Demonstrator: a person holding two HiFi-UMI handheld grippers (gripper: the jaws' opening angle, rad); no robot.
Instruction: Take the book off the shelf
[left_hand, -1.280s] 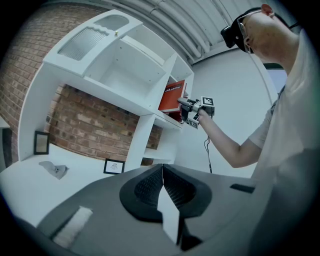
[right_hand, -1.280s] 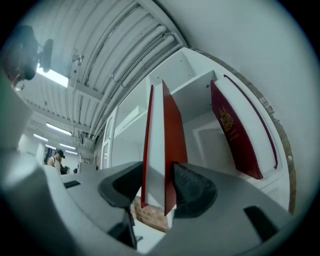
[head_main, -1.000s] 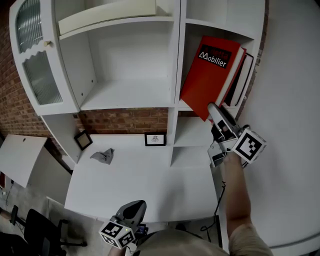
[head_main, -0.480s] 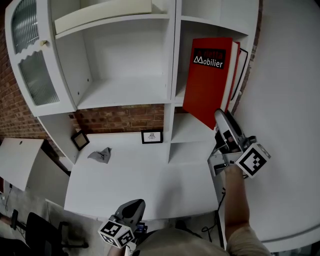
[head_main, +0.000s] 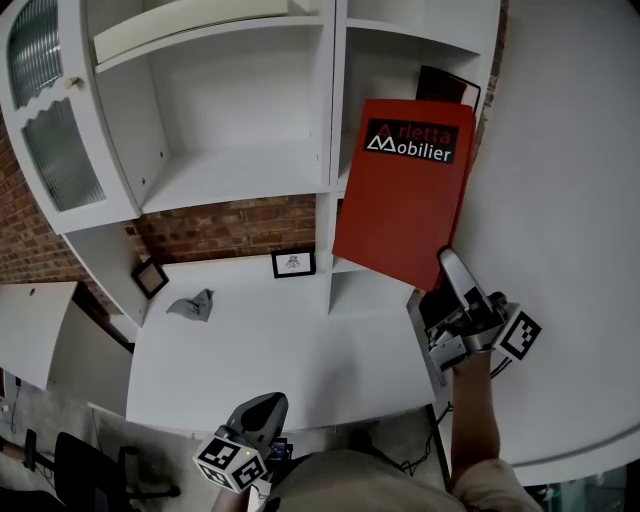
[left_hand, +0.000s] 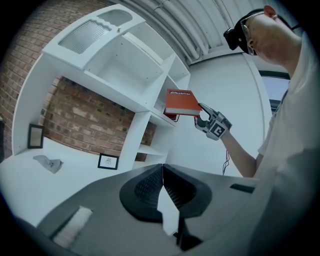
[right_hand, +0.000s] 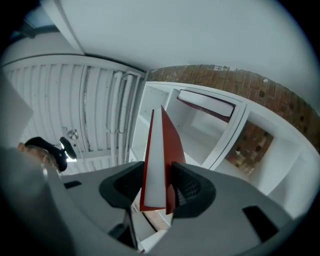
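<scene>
here, at left the white shelf unit (head_main: 325, 120) has a ribbed glass door (head_main: 40, 110); a grey cloth (head_main: 190, 303) and a small framed picture (head_main: 292, 263) sit on the desk (head_main: 280, 350) below. the left gripper (head_main: 262, 408) hangs low, jaws pressed together on nothing. further right, the red book (head_main: 405, 200) is out in front of the right-hand compartment, clamped at its lower corner by the right gripper (head_main: 452, 265), with a darker book (head_main: 447, 85) behind it on the shelf.

The book (head_main: 400, 215) is red with a black label (head_main: 410, 142). The shelf (head_main: 230, 172) and desk (head_main: 280, 350) are white. The wall (head_main: 230, 225) is brown brick.
</scene>
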